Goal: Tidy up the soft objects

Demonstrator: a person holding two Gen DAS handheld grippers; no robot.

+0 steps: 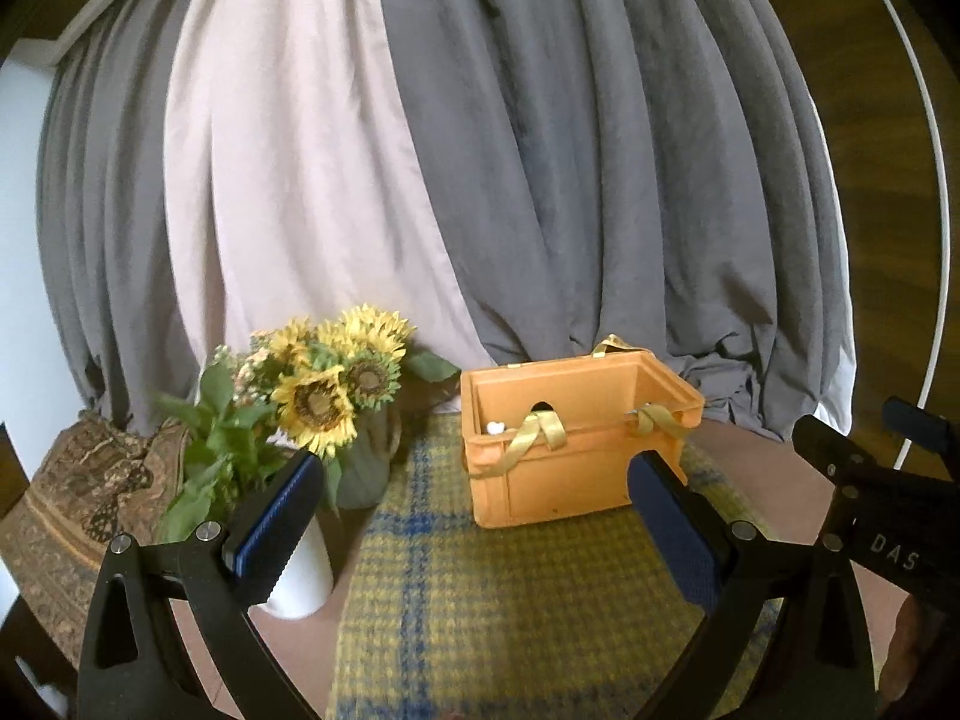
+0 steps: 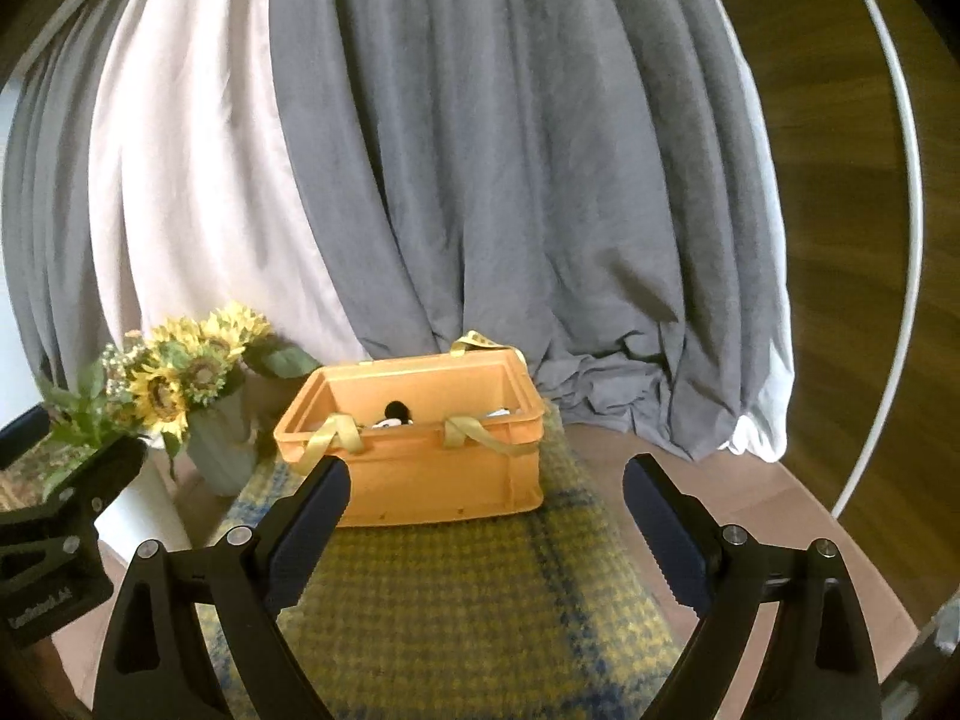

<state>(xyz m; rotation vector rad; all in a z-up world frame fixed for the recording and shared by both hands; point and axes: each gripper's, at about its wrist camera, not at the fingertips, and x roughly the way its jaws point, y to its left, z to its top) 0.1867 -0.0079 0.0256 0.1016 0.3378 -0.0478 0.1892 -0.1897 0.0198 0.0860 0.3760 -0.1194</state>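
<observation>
Both your grippers are spread wide and hold nothing: the left gripper [image 1: 480,531] and the right gripper [image 2: 486,531] each hang over the near part of the checked yellow-and-blue mat [image 1: 510,600], with bare weave showing between the fingers and no contact with anything.

Straight ahead of both, on the far part of that mat, stands the orange crate [image 2: 432,480]. Its long axis runs across your line of reach, so you face one long wall. From the right wrist view the crate sits almost centred between the fingers; from the left wrist view it lies ahead and a little right of centre, so your right gripper looks the better lined up, though neither is clearly nearer.

Gold ribbon handles [image 2: 336,435] droop over the near rim. Inside the crate, a soft toy [image 2: 393,414] with a dark head and a pale part shows just above the rim; what else is in there is hidden.

Left of the crate stand a vase of sunflowers [image 1: 327,390] and a white cylinder [image 1: 300,576]. Behind the crate hang grey and pale curtains [image 2: 480,180].

No loose soft object lies on the surface that I can see.
</observation>
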